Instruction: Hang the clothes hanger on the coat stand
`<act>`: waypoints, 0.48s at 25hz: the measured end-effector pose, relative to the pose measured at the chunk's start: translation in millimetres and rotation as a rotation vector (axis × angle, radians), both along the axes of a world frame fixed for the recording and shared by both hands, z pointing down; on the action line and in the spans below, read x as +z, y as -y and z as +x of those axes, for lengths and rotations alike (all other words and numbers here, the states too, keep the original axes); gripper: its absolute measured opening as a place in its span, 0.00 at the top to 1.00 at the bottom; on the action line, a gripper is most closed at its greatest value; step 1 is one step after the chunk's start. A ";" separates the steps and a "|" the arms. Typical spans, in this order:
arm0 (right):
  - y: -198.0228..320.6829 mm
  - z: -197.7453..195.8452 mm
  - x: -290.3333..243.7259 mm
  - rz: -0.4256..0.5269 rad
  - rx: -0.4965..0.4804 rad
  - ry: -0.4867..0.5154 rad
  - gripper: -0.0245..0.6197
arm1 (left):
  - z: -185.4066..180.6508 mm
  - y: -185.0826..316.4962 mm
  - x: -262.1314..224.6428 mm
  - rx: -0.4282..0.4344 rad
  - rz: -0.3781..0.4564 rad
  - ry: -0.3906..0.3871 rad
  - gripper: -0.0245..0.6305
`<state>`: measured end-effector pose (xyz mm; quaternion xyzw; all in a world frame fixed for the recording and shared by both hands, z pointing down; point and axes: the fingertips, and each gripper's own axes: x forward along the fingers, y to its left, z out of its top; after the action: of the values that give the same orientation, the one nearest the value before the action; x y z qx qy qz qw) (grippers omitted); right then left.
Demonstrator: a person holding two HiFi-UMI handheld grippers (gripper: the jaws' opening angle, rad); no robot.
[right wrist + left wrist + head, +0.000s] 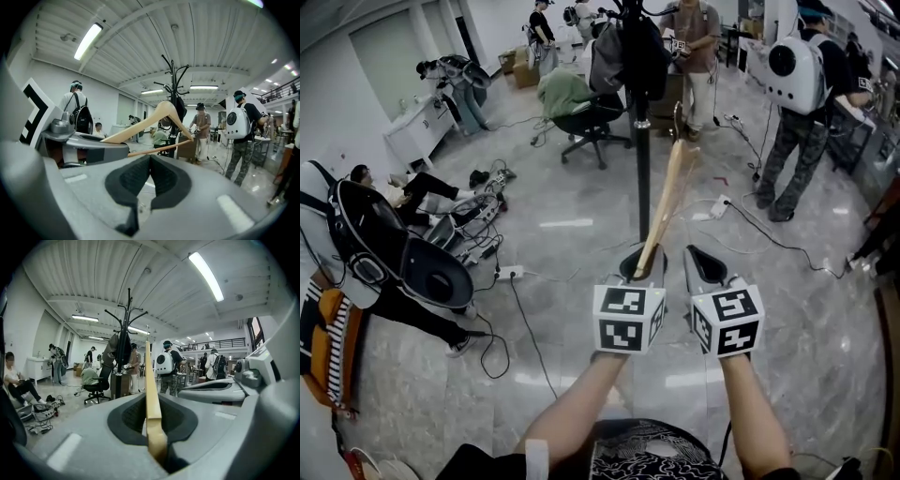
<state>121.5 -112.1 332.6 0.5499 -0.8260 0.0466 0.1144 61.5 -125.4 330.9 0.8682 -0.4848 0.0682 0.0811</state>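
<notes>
No writing we can read

We find no text, brand, number or sign legible in any view. At six o'clock in the head view, the marker cube [628, 319] on the left gripper [643, 264] and the one on the right gripper [705, 266] carry only black-and-white square patterns, not letters.

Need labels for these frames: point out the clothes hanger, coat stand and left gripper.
clothes hanger [668, 202], head view, on its wooden arm.
coat stand [642, 178], head view, on its black pole.
left gripper [641, 262], head view, between its fingertips.
</notes>
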 end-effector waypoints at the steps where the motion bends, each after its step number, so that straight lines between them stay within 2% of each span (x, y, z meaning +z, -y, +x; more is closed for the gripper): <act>1: 6.3 -4.6 0.4 -0.001 0.005 -0.001 0.96 | -5.2 6.9 0.2 0.003 -0.002 -0.001 0.91; 12: 64.1 -52.5 -0.9 -0.016 0.072 -0.028 0.96 | -50.8 69.0 7.7 0.075 -0.022 -0.017 0.91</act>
<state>69.0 -176.3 331.7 0.5789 -0.8037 0.0494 0.1285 10.7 -194.5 338.6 0.8854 -0.4504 0.0689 0.0920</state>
